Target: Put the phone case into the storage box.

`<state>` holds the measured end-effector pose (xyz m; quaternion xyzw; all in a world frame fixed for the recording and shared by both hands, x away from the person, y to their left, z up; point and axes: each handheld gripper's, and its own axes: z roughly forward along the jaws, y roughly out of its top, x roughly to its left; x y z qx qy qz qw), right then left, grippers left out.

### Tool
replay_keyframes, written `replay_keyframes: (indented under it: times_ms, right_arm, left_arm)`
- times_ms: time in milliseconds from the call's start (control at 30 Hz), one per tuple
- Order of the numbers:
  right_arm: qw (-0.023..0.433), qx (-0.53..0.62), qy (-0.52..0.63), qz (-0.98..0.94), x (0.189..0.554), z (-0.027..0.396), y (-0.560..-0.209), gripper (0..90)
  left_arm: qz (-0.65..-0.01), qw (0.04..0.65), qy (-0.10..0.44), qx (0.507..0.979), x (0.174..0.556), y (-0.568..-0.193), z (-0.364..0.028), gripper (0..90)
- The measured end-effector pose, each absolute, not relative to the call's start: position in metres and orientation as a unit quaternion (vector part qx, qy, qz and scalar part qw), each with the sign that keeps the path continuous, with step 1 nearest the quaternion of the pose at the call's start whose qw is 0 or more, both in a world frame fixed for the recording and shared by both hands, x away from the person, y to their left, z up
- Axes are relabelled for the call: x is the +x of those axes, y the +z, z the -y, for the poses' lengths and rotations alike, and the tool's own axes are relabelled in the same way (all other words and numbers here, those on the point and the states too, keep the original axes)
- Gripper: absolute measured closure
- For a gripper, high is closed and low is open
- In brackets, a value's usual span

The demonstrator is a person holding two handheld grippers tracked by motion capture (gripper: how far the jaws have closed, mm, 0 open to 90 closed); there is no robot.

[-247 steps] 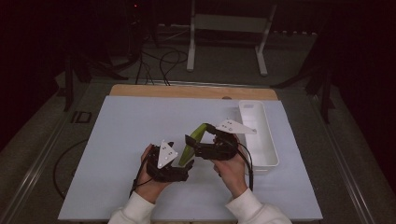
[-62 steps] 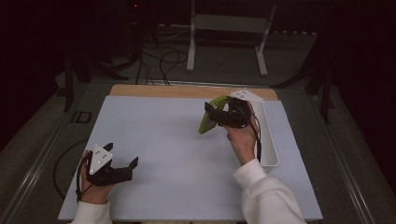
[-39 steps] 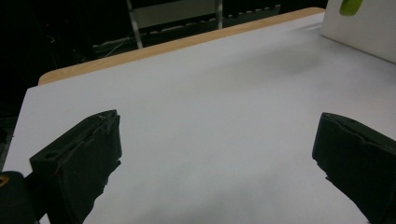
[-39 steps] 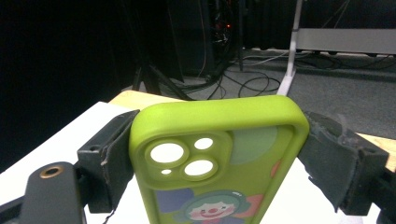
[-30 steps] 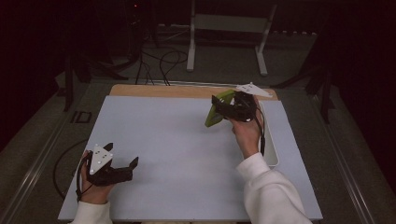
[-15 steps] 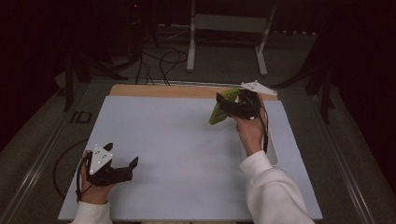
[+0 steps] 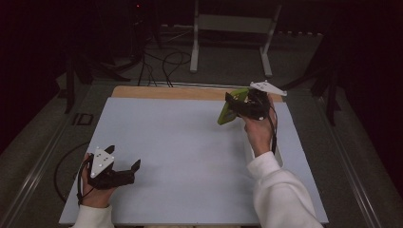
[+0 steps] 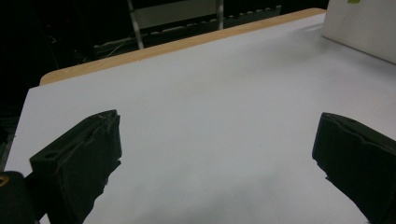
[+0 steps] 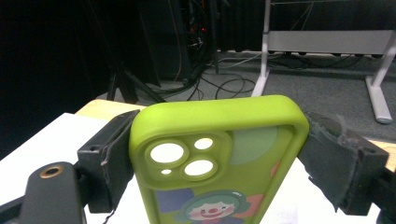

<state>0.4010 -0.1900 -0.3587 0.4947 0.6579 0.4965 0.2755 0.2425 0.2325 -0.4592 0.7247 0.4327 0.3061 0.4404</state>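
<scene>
Green phone case: pinched by its two long edges between the black jaws of the right gripper, one pad pressed to each side. Held up off the white table sheet, over the sheet's far right part, tilted, upper end toward the wooden strip along the sheet's far edge. Seen in the right gripper view: rounded top end uppermost, raised camera block with three round cut-outs and one small hole, a clown-like cartoon face printed lower down, partly cropped by the bottom of the view.

Right gripper: closed on the case, carried in the right hand, white sleeve behind it, grey three-cornered plate on top, cable trailing down the wrist.

White tray: long and narrow, lay on the sheet's right side, largely hidden behind the right forearm; its pale wall also seen at the top right of the left gripper view.

Left gripper: at the sheet's near left corner, held in the left hand, jaws spread wide apart with nothing between them, bare sheet seen through the gap in the left gripper view. Whether resting on the sheet or just above it, could not be told.

Beyond the sheet's far edge: dark floor, loose cables, grey metal stand legs.
</scene>
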Motion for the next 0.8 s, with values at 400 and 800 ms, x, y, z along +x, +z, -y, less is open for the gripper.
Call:
replay_keyframes:
  times_ms: [400,800]
  right_arm:
    - [0.285,0.504,0.489,-0.652,0.405,0.197,-0.360,16.6]
    - [0.298,0.516,0.478,-0.646,0.411,0.205,-0.358,16.5]
  left_arm:
    - [-0.433,0.441,0.307,0.724,0.242,-0.459,-0.233,1.8]
    - [-0.434,0.442,0.307,0.723,0.242,-0.459,-0.233,1.8]
